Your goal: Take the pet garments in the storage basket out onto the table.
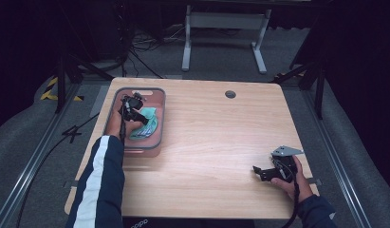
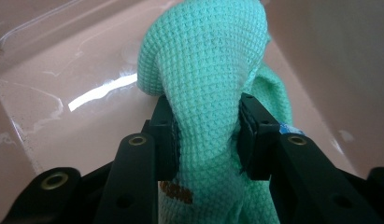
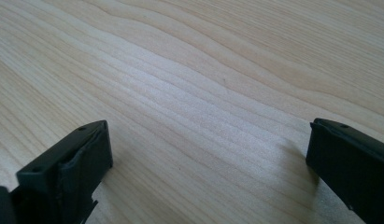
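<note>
Your left gripper [image 2: 206, 135] is down inside the shallow pink plastic tub with the grey rim [image 1: 160, 114], which sits on the far left part of the pale wooden table [image 1: 216, 137]. Its two black jaws are pressed in on a bunched fold of the mint-green waffle-weave cloth [image 2: 203, 70]; the fabric fills the gap between the pads [image 2: 170, 140] and bulges out above them in a rounded hump. A small brown label shows low on the cloth, just under the left jaw. From the high view you can see the cloth [image 1: 149, 124] lying in the middle of the tub, with your left gripper [image 1: 131, 105] over its far left edge and your left hand [image 1: 120, 122] behind it, the dark sleeve with a white stripe running back towards the near edge of the table. The glossy pink floor of the tub [image 2: 63, 116] shows bare beside the cloth, catching a streak of light.

Your right gripper [image 1: 260, 172] is well apart from all this, near the right front corner of the table, pointing left and held in your right hand [image 1: 292, 178]. Its jaws stand wide, with only bare wood grain between them and nothing held. A round grey cable hole [image 1: 230, 94] sits in the table top near the far edge.
</note>
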`<state>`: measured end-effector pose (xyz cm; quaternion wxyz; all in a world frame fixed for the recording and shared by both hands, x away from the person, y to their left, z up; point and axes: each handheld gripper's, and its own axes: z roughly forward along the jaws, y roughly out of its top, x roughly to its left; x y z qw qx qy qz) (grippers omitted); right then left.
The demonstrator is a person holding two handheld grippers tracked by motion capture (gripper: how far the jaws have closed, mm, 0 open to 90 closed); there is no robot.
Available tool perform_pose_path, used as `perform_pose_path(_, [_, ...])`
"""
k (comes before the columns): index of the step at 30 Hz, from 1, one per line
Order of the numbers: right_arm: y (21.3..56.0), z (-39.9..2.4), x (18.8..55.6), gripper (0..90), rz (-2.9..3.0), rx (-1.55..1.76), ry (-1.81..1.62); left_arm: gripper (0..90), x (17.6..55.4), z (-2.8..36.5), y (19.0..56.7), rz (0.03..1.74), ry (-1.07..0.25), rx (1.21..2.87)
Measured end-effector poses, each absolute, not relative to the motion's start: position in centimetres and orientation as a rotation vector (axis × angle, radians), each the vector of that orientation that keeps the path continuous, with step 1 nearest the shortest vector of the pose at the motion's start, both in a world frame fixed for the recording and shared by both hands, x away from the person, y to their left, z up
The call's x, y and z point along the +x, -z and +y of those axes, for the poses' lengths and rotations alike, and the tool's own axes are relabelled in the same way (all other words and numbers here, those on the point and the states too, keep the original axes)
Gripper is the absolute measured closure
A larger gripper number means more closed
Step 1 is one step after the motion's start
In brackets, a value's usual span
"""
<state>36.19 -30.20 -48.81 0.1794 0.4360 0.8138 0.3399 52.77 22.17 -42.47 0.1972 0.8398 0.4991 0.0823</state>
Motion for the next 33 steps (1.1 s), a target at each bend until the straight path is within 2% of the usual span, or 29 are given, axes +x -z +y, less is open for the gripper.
perform_pose_path(12, [48.8,-30.2,36.2,0.6,2.302,1.232,-0.962,63.8,51.4,24.0,40.2,1.374,-0.314,2.222])
perform_pose_path(33, [48.8,-30.2,36.1,0.5,2.301,1.234,-0.962,63.7,48.6,25.9,35.5,1.271,-0.418,2.112])
